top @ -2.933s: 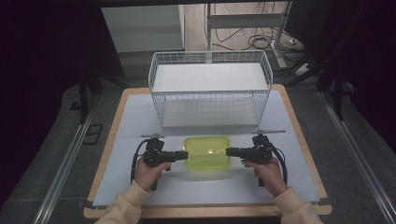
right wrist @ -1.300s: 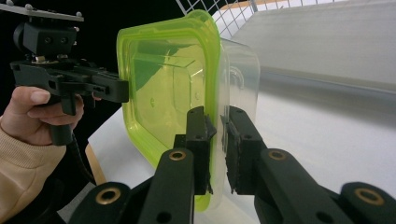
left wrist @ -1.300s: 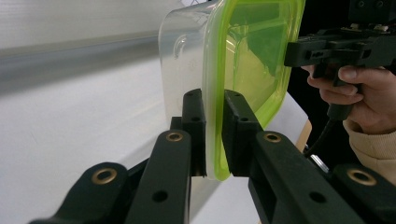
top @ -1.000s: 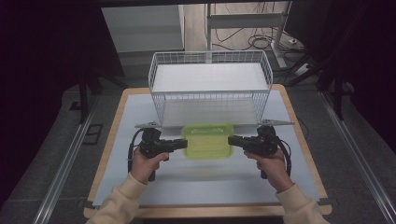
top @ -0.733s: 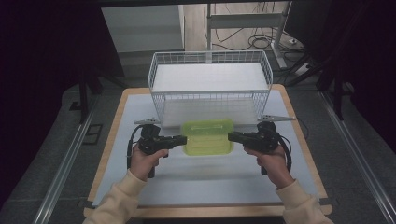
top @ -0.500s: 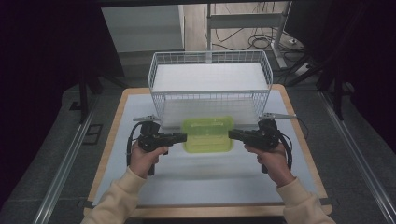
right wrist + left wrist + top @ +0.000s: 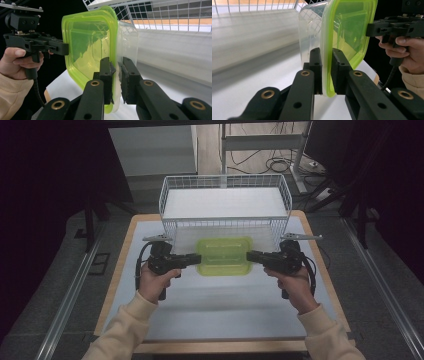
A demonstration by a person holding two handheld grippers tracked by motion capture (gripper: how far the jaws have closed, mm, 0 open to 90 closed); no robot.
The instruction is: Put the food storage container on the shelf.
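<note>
A clear plastic container with a lime-green lid [image 7: 224,255] hangs in the air just in front of the white wire basket [image 7: 225,228]. My left gripper [image 7: 198,259] is shut on the lid's left rim, and my right gripper [image 7: 249,255] is shut on its right rim. In the left gripper view the green lid [image 7: 348,30] stands edge-on between my jaws, with the clear tub [image 7: 310,32] to its left and the other gripper [image 7: 392,26] beyond. In the right gripper view the lid [image 7: 87,42] is pinched the same way, with the clear tub [image 7: 127,37] to the right.
The wire basket's near wall [image 7: 225,222] stands directly behind the container, and its white floor [image 7: 225,202] lies bare. A white mat [image 7: 220,307] covers the wooden table [image 7: 116,270]. Dark floor and rails flank the table.
Both grippers have lifted the container off the mat and carried it away from the person, up to the basket's front wall. Both holds stay the same.
</note>
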